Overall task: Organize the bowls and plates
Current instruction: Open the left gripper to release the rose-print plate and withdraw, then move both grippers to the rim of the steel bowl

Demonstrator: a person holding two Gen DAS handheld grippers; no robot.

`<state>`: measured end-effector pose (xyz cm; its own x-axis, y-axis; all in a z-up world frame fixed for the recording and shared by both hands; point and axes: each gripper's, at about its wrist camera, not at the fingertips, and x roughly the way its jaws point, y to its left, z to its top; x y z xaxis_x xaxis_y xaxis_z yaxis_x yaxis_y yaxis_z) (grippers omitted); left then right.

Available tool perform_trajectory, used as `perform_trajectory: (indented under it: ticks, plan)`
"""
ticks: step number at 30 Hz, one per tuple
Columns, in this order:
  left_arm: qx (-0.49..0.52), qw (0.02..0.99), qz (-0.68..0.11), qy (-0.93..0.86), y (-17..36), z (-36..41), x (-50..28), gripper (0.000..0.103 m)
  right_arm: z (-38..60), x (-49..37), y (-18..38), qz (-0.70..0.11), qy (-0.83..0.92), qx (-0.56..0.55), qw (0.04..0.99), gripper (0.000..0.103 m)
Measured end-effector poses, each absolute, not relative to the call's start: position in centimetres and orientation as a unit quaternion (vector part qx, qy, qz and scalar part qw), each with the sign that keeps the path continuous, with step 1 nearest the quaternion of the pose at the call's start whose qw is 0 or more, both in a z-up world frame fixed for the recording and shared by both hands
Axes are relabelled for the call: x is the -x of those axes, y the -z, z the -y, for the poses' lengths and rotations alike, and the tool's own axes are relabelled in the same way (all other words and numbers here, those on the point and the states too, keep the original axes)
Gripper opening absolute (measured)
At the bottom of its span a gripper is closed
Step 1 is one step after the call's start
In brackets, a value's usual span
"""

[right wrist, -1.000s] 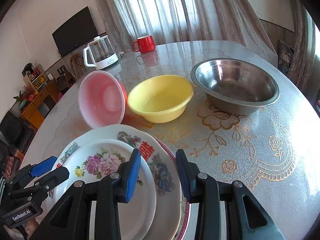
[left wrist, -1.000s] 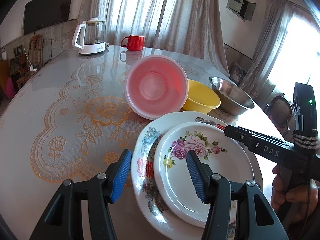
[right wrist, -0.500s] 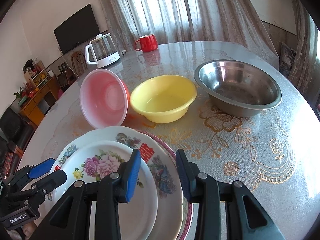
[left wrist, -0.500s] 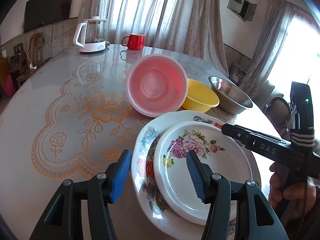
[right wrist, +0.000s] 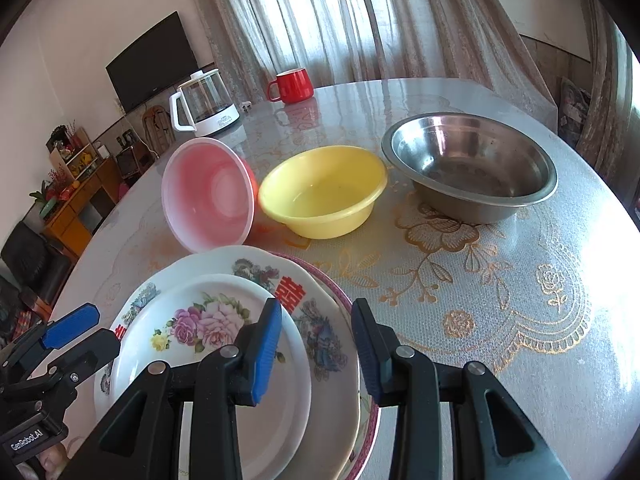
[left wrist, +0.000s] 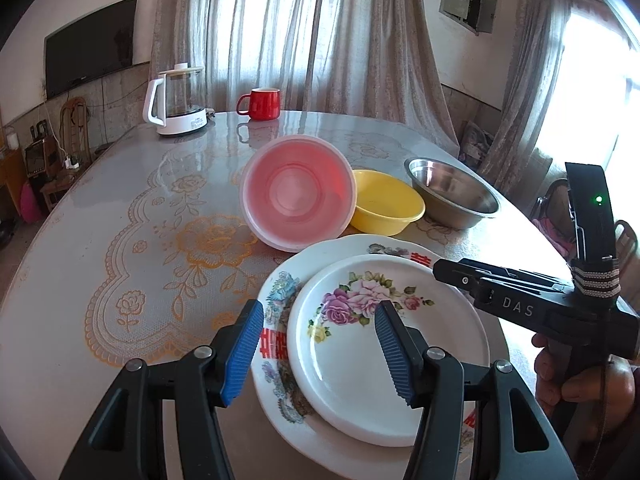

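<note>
A small floral plate [left wrist: 360, 368] lies on a larger patterned plate [left wrist: 280, 292], with a pink-rimmed plate [right wrist: 336, 292] under both. My left gripper [left wrist: 319, 312] hovers open over the stack's left rim. My right gripper [right wrist: 317, 308] is open too, its fingers astride the right rim without pressing on it. A pink bowl [left wrist: 298, 192] is tipped on its side against a yellow bowl [left wrist: 386, 204]. To the right of that stands a steel bowl [left wrist: 452, 192]. The left gripper [right wrist: 102, 328] also shows low on the left in the right wrist view.
A white kettle [left wrist: 176, 100] and a red mug [left wrist: 262, 104] stand at the far side of the round table [left wrist: 120, 208]. A person's hand [left wrist: 560, 376] holds the right gripper's handle. The lace-patterned surface [right wrist: 500, 300] lies bare to the right of the plates.
My left gripper has lifted and drawn back a little, so the plates and bowls sit lower in its view. The right gripper and all the dishes have stayed put.
</note>
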<state>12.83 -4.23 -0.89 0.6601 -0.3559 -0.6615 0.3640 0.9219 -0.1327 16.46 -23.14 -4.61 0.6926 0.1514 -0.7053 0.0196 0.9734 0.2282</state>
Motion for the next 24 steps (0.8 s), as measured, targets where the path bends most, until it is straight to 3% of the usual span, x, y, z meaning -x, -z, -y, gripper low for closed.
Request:
perform_trajectory:
  ticks: [24]
  plan:
    - [-0.061, 0.881, -0.383, 0.27, -0.4, 12.1, -13.4, 0.059, 29.2, -15.3, 3.4, -0.376, 0.016, -0.154, 0.913, 0.041]
